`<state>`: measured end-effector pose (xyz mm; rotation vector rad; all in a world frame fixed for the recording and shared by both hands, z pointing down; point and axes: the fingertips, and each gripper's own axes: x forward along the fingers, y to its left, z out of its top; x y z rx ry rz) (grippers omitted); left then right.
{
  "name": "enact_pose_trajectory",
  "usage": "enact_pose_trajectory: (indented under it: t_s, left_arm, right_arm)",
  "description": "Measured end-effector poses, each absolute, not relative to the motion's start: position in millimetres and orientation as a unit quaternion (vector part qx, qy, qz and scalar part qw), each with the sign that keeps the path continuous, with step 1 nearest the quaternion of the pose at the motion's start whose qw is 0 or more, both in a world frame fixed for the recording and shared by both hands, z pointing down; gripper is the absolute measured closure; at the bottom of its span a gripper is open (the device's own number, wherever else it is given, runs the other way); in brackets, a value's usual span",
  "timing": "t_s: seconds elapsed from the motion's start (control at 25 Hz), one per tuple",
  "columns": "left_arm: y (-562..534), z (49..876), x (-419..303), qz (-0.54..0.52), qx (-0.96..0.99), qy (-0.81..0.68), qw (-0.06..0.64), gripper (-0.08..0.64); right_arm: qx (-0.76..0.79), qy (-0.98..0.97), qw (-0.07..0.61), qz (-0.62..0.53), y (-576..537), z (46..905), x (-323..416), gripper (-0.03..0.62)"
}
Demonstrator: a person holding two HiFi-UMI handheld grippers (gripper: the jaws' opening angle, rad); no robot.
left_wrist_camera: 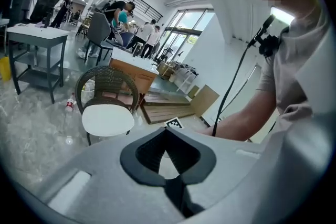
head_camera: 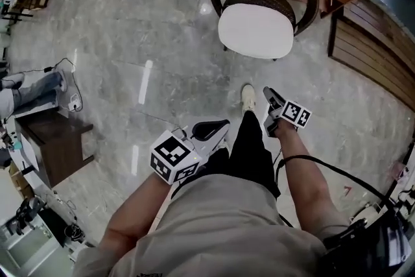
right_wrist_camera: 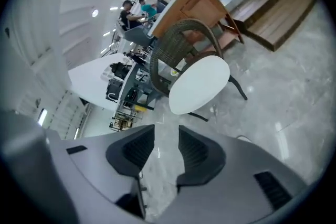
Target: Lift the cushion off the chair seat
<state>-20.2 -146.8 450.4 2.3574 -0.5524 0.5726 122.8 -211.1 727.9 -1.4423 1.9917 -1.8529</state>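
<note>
Left gripper (head_camera: 219, 127): lower middle of our head view; we see its jaw tips pressed together, nothing between them.
Right gripper (head_camera: 270, 96): just right of it, beside our shoe (head_camera: 248, 98); jaws apart, only floor (head_camera: 149, 23) showing between them.
Cushion (head_camera: 255, 30): white, lying flat on the seat, upper middle of the frame, well apart from both grippers.
Chair (head_camera: 262, 0): dark wicker, its back curving behind the cushion.

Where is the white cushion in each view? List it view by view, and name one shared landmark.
Head view: the cushion is near the top, right of centre.
Left gripper view: the cushion is left of centre, at mid-height.
Right gripper view: the cushion is near the middle, slightly right.
Shared landmark: the wicker chair it lies on, seen in all three.
</note>
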Motion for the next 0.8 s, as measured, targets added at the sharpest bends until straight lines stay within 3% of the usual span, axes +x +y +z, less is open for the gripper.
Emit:
enact_pose_trajectory:
  t_s: [0.48,0.8]
  left_arm:
    - [-256,516,77,0.265,0.892,-0.126,0.345,0.554]
    - [-294,564,96,0.271,0.882,-0.121,0.367,0.554]
  right_arm:
    - [-0.468,0.549,0.105,-0.685,-319,878,163,0.377]
    - [-0.467,0.509,0.136,-0.710,-367,958,170,0.321]
